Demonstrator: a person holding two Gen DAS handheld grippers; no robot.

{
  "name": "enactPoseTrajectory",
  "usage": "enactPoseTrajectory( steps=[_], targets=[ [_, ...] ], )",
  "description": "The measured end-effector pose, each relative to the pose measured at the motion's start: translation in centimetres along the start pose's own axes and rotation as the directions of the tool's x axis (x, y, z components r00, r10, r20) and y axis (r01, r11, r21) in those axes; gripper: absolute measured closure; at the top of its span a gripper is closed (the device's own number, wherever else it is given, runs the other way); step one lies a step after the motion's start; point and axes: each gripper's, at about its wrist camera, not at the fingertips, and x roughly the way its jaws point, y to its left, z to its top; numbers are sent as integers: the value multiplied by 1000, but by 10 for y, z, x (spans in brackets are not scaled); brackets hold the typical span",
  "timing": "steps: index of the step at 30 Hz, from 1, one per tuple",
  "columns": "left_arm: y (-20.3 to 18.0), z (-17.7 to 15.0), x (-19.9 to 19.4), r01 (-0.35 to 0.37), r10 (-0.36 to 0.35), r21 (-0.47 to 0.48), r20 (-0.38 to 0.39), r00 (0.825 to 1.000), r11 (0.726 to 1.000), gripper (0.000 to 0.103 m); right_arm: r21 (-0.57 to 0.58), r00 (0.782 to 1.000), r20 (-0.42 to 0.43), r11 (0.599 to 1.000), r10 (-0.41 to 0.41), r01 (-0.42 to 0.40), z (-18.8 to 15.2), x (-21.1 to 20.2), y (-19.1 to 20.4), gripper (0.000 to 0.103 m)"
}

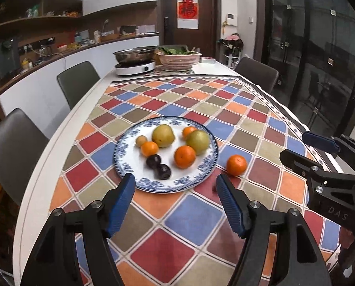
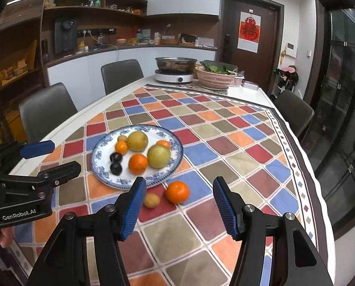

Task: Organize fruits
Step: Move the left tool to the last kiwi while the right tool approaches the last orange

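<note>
I have both grippers angled down at the plate (image 1: 129,140). My left gripper (image 1: 175,186) and right gripper (image 2: 179,190) gape, holding nothing.

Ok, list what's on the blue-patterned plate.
On the plate: two yellow-green pears, three oranges, two dark plums and one small tan fruit. The rearmost orange is partly hidden behind a pear. Anything under the fruit is covered.
</note>
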Motion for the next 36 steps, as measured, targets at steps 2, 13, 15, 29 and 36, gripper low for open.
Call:
enactPoseTrajectory(
  steps=[2, 13, 15, 29, 36],
  targets=[
    [-7, -2, 4, 13, -13, 14, 1, 1000, 1000, 33, -3, 1000, -2, 1000, -11, 11, -5, 0, -6, 44],
    [-35, -13, 51, 125, -122, 36, -83, 989, 991, 34, 12, 997, -42, 997, -69, 70, -29, 13, -30, 44],
    [-38, -15, 60, 133, -129, 39, -100, 987, 990, 36, 17, 996, -53, 997, -73, 74, -33, 18, -34, 44],
    [-60, -18, 123, 158, -142, 57, -218, 966, 986, 64, 63, 989, -136, 996, -55, 64, -53, 49, -49, 44],
    [-63, -16, 132, 159, -141, 67, -218, 966, 985, 75, 66, 987, -154, 996, -43, 54, -55, 56, -47, 44]
  ],
)
